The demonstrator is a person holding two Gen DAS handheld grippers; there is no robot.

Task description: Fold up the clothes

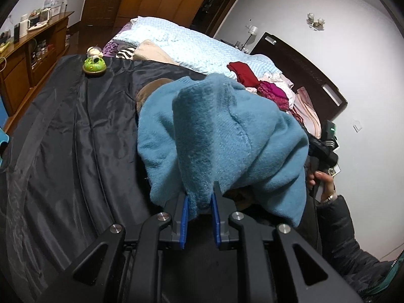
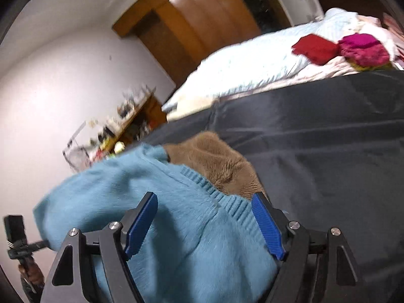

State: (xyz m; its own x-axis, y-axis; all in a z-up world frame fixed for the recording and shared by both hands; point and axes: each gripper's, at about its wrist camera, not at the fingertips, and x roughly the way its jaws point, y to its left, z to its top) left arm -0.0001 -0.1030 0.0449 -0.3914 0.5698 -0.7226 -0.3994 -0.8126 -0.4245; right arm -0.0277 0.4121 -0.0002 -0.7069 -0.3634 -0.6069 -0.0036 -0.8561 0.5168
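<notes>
Across the bed (image 1: 63,136), a dark grey, shiny sheet (image 2: 328,136) covers the near half, and the pale blue quilt (image 1: 192,48) fills the far half with a heap of red and magenta clothes (image 1: 262,85) waiting at its end. On the sheet lies the fluffy teal-blue knitted sweater (image 1: 227,139), draped partly over a brown fleece garment (image 2: 222,161) so that the two touch along the ribbed hem.

One fold of the sweater rises to the left gripper (image 1: 199,199), whose jaws are pinching a thick bunch of the knit between the blue pads. The right gripper (image 2: 204,224) hangs over the ribbed hem with its jaws spread wide; cloth lies between them, but the pads do not press on it.

Several things could spoil the fold from here. With only one side held, the sweater may sag or twist as it is carried over, leaving a crooked crease. The left pinch takes a bunched wad, so layers could slip out unevenly. If the right jaws close where they are, they might catch the brown fleece beneath and drag both garments together. The slick sheet could let the whole sweater slide instead of folding. A small green toy (image 1: 94,65) sits well apart and looks safe.
</notes>
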